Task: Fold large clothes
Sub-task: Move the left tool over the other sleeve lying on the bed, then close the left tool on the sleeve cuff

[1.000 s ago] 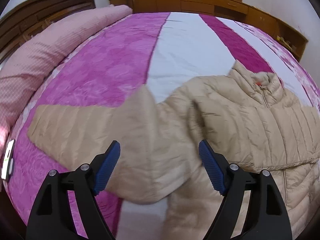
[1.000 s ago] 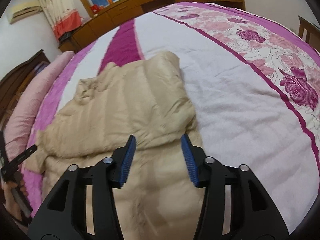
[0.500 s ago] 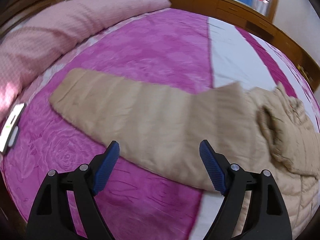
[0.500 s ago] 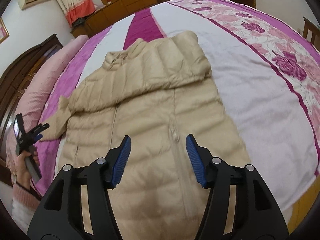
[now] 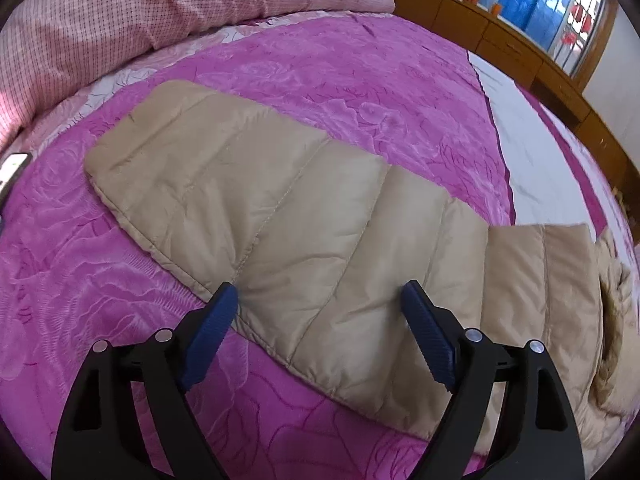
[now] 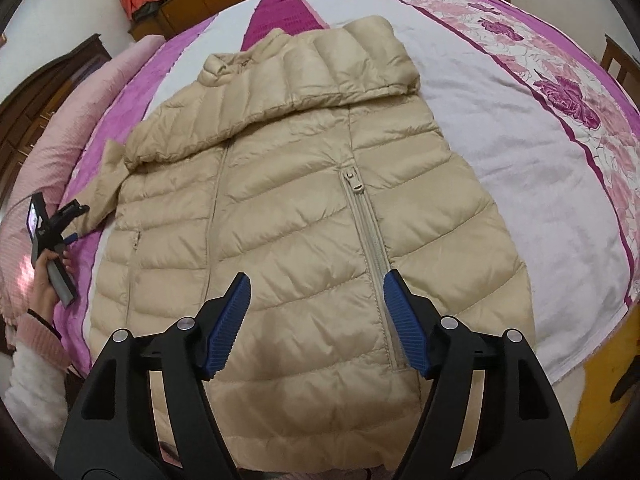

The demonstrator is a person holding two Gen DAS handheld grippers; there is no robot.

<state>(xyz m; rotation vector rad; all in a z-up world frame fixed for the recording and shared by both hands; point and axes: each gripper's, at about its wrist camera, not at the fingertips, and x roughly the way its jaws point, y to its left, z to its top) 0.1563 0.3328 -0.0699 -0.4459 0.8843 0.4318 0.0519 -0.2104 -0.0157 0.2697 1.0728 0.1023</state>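
A beige quilted puffer jacket [image 6: 296,216] lies front-up on the bed, zipper [image 6: 370,240] closed. Its right sleeve is folded across the chest [image 6: 320,80]. Its left sleeve [image 5: 280,216] lies stretched out flat on the magenta blanket. My left gripper [image 5: 320,300] is open and empty, low over the middle of that sleeve. It also shows in the right wrist view [image 6: 66,220], held in a hand at the sleeve's cuff end. My right gripper [image 6: 316,292] is open and empty, above the jacket's lower front.
The bed has a magenta, white and floral cover [image 6: 540,128]. A pink checked bolster [image 5: 120,20] lies along the far side. A phone [image 5: 12,168] lies at the bed's edge. Wooden cabinets [image 5: 520,48] line the wall beyond.
My left gripper moved lower and closer to the stretched-out sleeve. My right gripper pulled back and up from the jacket, so the whole front now shows.
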